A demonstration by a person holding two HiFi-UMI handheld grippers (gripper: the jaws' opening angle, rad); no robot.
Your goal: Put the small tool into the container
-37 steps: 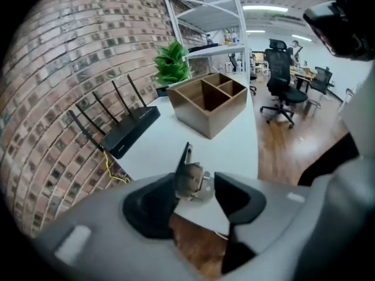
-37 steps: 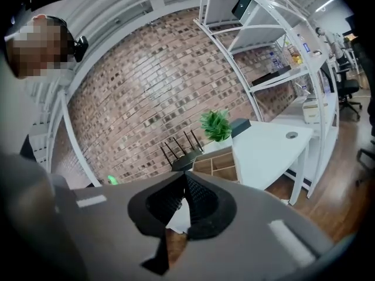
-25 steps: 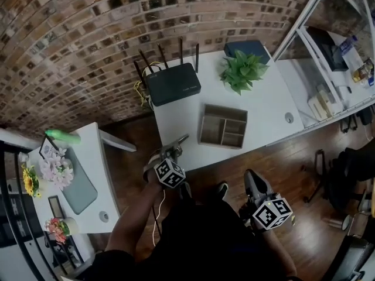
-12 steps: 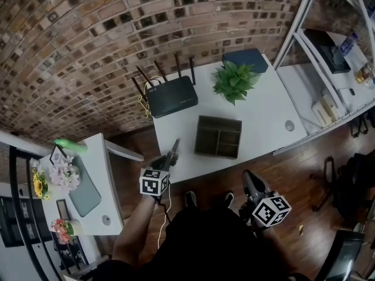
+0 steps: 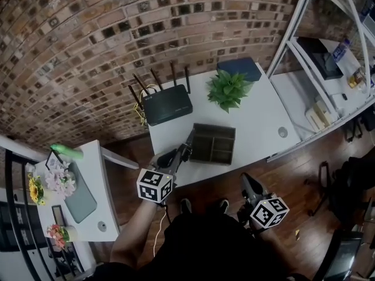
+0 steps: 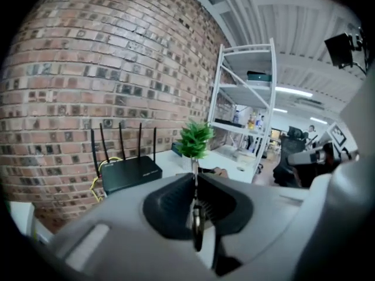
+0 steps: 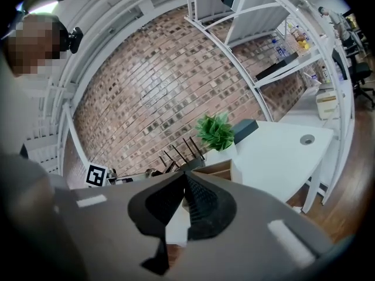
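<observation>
Behind container, router, potted plant

Brick wall: red-brown, with a pale mortar grid. Tabletop: plain white. Router, far left: black, with a yellow cable beside it. Potted plant: bright green. Box, far right: dark blue. Container, near edge: dark brown. Floor: dark brown wood grain. Left hand-held gripper and right hand-held gripper: grey, black inside the jaws, black-and-white square markers. Small tool: silver-grey.
</observation>
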